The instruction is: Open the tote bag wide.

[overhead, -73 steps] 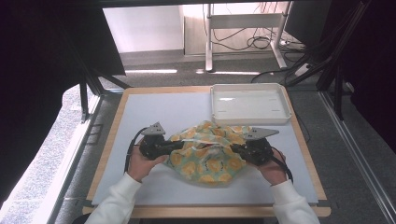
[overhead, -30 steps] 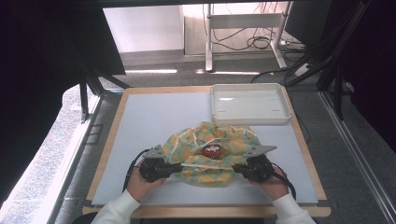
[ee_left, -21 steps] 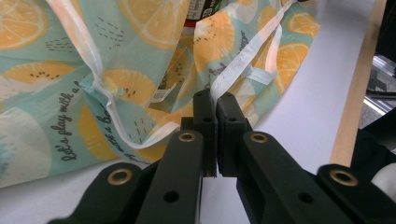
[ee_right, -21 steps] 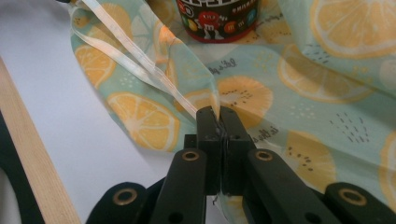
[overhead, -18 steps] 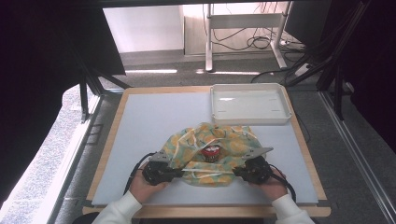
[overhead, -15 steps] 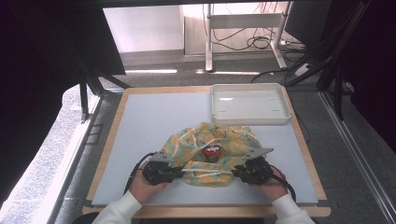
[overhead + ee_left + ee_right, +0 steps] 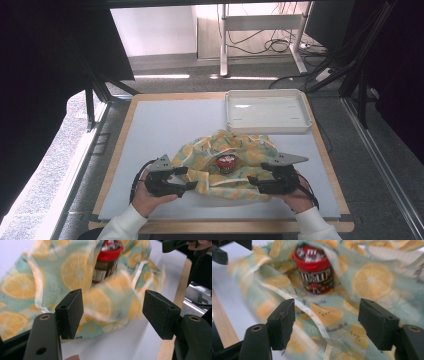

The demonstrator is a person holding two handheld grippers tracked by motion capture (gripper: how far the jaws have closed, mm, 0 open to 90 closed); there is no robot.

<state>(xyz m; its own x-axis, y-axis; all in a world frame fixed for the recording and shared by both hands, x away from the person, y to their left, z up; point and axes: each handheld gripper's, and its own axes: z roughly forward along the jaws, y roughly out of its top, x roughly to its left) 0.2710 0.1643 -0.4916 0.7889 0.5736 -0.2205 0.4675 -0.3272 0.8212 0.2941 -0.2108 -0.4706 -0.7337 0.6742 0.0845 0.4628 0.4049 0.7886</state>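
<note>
- Lemon-print cloth bag (image 7: 227,162) lying rumpled near the front middle of the white tabletop (image 7: 165,130) in the high view, mouth gaping upward, with a red-lidded candy tub (image 7: 226,161) standing inside.
- Left tool (image 7: 186,179) and right tool (image 7: 256,182) sitting at the bag's near corners, one on each side; a white tray (image 7: 267,111) resting apart at the far right.
- Judging the step: opening or spreading the bag around the tub, with neither edge gripped at this instant.
- Looking along the left gripper view: left tool (image 7: 112,308) gaping wide, holding nothing, a blurred fold of cloth bag (image 7: 50,282) hanging between the pads without clearly touching either.
- Candy tub (image 7: 106,263) peeping out behind, brown label under a red rim; thin fabric, soft and floppy, printed with orange-yellow citrus slices on pale green.
- Looking along the right gripper view: right tool (image 7: 325,316) also spread wide and empty, hovering over the bag's hem.
- Candy tub (image 7: 314,271) standing upright in the hollow of the cloth bag (image 7: 372,280), a rigid round plastic cup, glossy, tapering slightly downward.
- A pale drawstring or binding tape (image 7: 312,315) trailing across the fabric between the pads.
- Next move probably calling for closing each tool on a hem edge, pinching only a single layer, then pulling evenly so as not to topple the tub.
</note>
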